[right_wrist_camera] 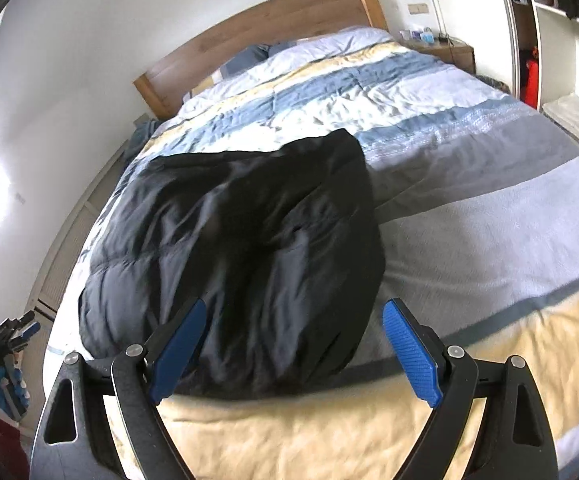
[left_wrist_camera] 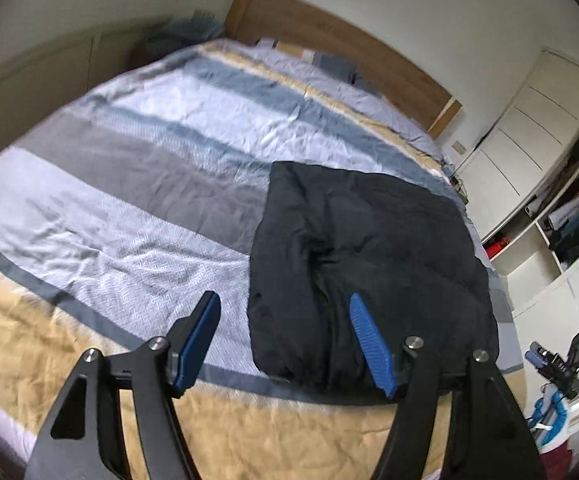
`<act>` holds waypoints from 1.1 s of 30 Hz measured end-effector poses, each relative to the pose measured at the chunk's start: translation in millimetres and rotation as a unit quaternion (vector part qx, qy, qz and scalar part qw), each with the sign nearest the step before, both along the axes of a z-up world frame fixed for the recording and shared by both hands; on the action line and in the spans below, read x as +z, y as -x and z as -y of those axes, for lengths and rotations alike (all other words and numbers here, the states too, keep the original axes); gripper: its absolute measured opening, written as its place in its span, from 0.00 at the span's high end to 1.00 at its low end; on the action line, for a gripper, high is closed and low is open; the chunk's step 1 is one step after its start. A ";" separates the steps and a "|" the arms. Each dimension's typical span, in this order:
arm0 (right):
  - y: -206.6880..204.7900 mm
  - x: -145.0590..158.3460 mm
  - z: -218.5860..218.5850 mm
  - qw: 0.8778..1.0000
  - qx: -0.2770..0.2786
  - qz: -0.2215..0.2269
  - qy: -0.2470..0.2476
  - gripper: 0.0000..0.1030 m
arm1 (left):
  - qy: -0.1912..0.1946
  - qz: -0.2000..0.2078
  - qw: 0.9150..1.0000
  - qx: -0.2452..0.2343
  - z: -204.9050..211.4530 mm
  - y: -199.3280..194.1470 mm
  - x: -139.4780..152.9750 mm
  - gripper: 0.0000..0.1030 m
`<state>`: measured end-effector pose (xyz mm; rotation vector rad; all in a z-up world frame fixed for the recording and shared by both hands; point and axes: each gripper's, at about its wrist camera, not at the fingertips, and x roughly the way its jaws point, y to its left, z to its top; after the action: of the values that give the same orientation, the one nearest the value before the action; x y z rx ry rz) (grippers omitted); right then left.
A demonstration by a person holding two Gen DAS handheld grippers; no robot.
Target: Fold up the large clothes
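A black padded garment [left_wrist_camera: 369, 264] lies folded into a thick rectangle on the striped bedspread [left_wrist_camera: 137, 216], near the bed's front edge. My left gripper [left_wrist_camera: 285, 300] hovers above its near left corner, open, with nothing between the blue pads [left_wrist_camera: 369, 340]. In the right wrist view the same garment [right_wrist_camera: 249, 240] fills the middle. My right gripper [right_wrist_camera: 295, 306] stands open over its near edge, pads [right_wrist_camera: 409, 352] wide apart and holding nothing. A hand in a blue and white glove [right_wrist_camera: 5, 388] shows at the far left of that view.
A wooden headboard [left_wrist_camera: 329, 40] closes the far end of the bed. Pillows [right_wrist_camera: 257, 54] lie beneath it. Open wardrobe shelves [left_wrist_camera: 569, 216] stand to the right of the bed, and a wooden nightstand [right_wrist_camera: 445, 50] is beside the headboard. The yellow band of the bedspread [right_wrist_camera: 329, 420] runs along the near edge.
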<state>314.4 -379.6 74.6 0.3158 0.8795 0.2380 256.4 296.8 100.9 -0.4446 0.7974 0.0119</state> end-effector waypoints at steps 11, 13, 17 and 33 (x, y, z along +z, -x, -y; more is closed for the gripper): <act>113.6 22.1 -48.2 0.996 -0.001 0.056 0.071 0.06 | -0.128 0.024 0.991 0.003 99.7 106.5 13.1 0.25; 131.8 24.3 -54.5 0.994 -0.001 0.068 0.083 0.05 | -0.167 0.029 0.986 0.012 119.0 123.0 14.3 0.25; 173.1 30.6 -69.9 0.988 -0.002 0.104 0.112 0.04 | -0.217 0.062 0.974 0.012 160.9 160.0 21.4 0.25; 271.9 63.5 -97.3 0.960 -0.013 0.222 0.168 0.01 | -0.263 0.136 0.955 -0.006 266.0 229.3 50.1 0.25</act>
<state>42.5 -282.3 138.0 -0.0467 0.4568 0.1226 27.1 30.8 150.9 0.0663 0.4966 0.1470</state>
